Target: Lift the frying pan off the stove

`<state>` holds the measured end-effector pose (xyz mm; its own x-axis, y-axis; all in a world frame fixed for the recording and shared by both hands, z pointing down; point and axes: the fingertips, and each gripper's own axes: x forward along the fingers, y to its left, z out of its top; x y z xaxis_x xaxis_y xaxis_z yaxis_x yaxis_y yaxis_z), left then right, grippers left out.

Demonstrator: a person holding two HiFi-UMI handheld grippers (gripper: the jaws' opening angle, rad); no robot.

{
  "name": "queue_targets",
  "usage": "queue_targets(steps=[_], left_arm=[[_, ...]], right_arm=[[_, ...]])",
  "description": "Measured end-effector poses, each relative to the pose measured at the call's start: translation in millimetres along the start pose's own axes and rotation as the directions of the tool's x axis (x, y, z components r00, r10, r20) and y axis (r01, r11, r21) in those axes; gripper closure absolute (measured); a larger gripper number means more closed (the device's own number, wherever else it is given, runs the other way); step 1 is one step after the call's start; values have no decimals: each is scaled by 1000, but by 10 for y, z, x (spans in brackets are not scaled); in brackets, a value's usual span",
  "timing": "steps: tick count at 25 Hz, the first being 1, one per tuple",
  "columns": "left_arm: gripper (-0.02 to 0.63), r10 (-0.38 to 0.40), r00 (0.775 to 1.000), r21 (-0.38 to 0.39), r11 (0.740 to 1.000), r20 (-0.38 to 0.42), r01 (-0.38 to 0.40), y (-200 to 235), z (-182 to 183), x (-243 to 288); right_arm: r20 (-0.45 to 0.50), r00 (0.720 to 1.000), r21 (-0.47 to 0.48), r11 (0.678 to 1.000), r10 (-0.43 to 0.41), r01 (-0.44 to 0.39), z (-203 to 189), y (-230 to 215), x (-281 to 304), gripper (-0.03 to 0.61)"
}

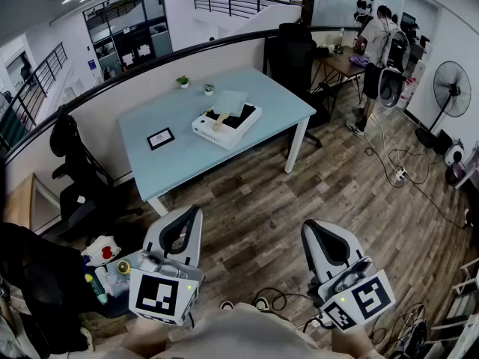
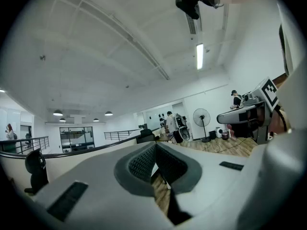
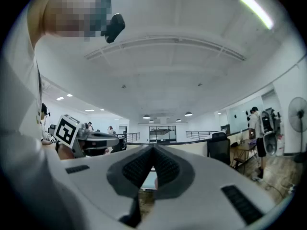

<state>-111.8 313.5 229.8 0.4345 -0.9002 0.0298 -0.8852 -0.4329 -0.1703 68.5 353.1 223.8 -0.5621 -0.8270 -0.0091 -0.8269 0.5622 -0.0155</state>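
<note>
My left claw point(image 1: 193, 214) and right claw point(image 1: 313, 229) were both shut, empty; two small green potted plants point(image 1: 183, 81) sat on the pale-blue surface point(image 1: 277, 103).

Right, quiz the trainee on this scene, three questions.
1. True or false: the left claw is clamped on the stove.
2. Pick one: the two small potted plants stand A) on the floor, B) on the table, C) on the stove.
3. Fill in: the right claw is ____, with nothing in it.
Key: 1 false, it is held far from the table; 2 B; 3 shut.
</note>
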Motion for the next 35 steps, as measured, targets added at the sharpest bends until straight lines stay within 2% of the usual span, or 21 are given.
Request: queue_targets(steps=[5,8,12,15,20,23,24,25,26,29,32,35], left_arm=[[611,7,1000,-5,1000,-3,-7,-44,-20,82],[611,23,999,1,1000,-22,-23,-82,-43,146],[611,39,998,-32,999,-39,-41,-167,-51,262],[612,48,998,-21,999,-48,-49,-267,-36,312],[611,89,992,-23,996,-84,-91,-409,-178,305],[610,123,990,-21,992,-70,-125,-491,-183,311],[559,123,991,-20,992,-50,-125,-524,-158,324],[424,114,993,-27,993,-22,-114,-560,-124,335],[317,100,995,-45,994,7,-99,-588,-92,339],[248,83,996,-78,994,31,-80,-588,-106,360],[221,92,996,-32,995,-5,-92,-564,-170,463],[216,97,995,-24,995,-3,-97,-530,-160,552]], right_arm=[[28,1000,30,1000,-9,8,35,-144,-3,575],[29,999,24,1000,-18,17,31,-261,-44,575],[27,999,35,999,-40,39,12,-495,-150,575],[23,998,46,998,-50,49,-19,-635,-223,575],[9,1000,67,997,-28,28,-161,-751,-330,575],[-9,1000,65,998,-15,16,-248,-794,-397,575],[-18,1000,66,998,-15,16,-280,-815,-408,575],[-29,999,68,998,-16,18,-311,-834,-416,575],[-38,999,71,997,-17,20,-341,-849,-425,575],[-49,999,79,997,-17,21,-398,-892,-433,575],[-11,1000,106,994,9,-8,-351,-933,-415,575],[7,1000,115,993,24,-25,-336,-971,-355,575]])
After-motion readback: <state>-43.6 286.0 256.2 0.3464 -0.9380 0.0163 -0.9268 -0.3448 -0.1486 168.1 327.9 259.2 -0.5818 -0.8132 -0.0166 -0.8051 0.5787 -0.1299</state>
